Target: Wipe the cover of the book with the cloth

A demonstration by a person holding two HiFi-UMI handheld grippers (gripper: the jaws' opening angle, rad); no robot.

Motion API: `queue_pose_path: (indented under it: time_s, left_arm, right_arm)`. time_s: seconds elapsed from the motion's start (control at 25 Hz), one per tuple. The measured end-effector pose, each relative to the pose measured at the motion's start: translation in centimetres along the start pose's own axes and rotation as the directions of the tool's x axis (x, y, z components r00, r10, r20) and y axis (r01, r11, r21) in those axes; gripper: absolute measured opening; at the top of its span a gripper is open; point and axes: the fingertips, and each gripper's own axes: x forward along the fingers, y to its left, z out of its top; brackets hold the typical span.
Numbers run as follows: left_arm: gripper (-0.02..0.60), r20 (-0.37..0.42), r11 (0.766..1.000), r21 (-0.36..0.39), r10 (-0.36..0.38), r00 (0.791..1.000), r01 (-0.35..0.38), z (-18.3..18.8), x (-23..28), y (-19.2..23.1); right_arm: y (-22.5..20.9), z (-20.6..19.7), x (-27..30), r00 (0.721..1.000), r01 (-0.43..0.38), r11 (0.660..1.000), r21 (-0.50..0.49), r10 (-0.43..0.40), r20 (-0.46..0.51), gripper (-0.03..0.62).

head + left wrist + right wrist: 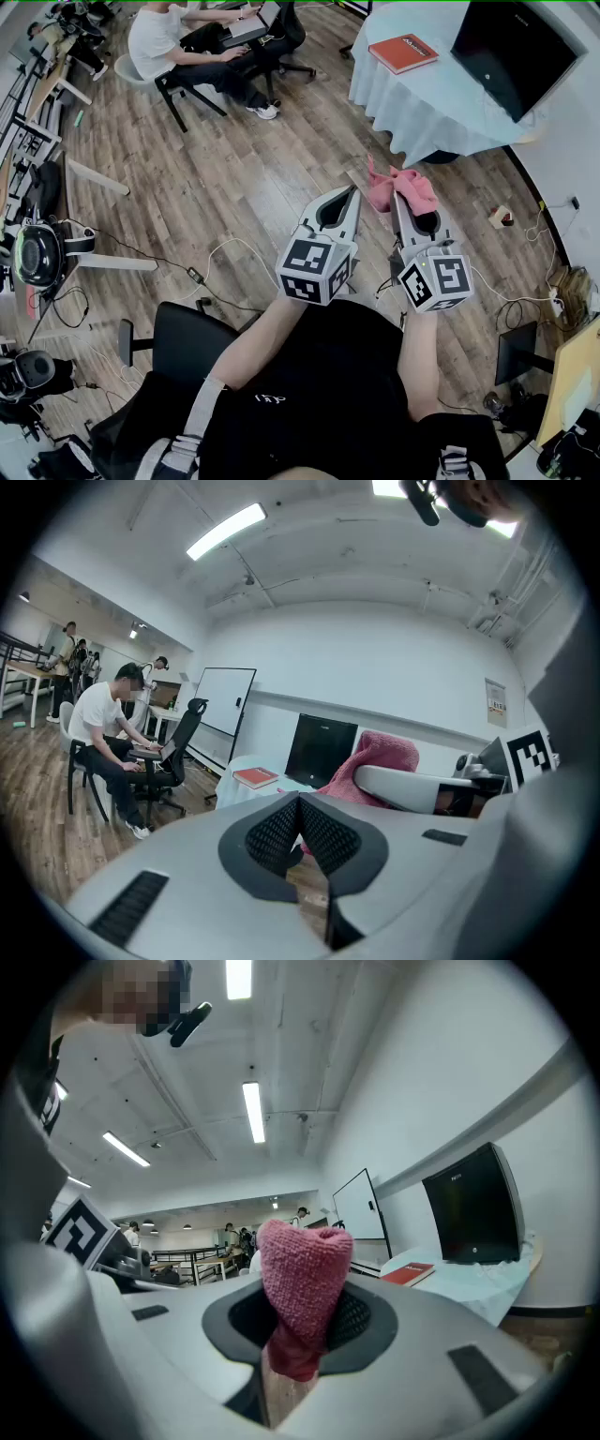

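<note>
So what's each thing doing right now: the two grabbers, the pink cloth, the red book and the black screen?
Left gripper: shut, empty, held in the air.
Right gripper: shut on the cloth.
Cloth: bunched up, sticking out of the right gripper.
Book: closed, lying flat on the table, untouched.
Screen: upright, dark.

Left gripper [354,191] and right gripper [399,197] are seen held side by side above a wooden floor [234,169], both pointed toward a round table [412,112] that is draped in white. A pink cloth [401,186] is bunched at the right gripper's tip, just beside the left gripper's tip. A red book [403,52] is noted lying flat on the table, well apart from the cloth and near a black screen [511,52]; a seated person [169,42] is recorded at upper left.
</note>
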Motion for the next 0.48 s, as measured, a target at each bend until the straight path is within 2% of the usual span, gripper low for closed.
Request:
queue_pose_path:
  time_s: [0.2, 0.48]
  left_arm:
    - [0.012, -0.003, 1.000, -0.012, -0.013, 1.000, 0.013, -0.1, 0.7, 0.8]
    - [0.013, -0.019, 0.998, -0.042, -0.041, 0.999, 0.040, -0.4, 1.9, 2.5]
  right_arm:
    - [0.3, -0.2, 0.9, 1.000, -0.019, 1.000, -0.018, 0.019, -0.006, 0.098]
    - [0.0, -0.9, 2.7, 1.000, 0.002, 1.000, 0.008, -0.002, -0.024, 0.101]
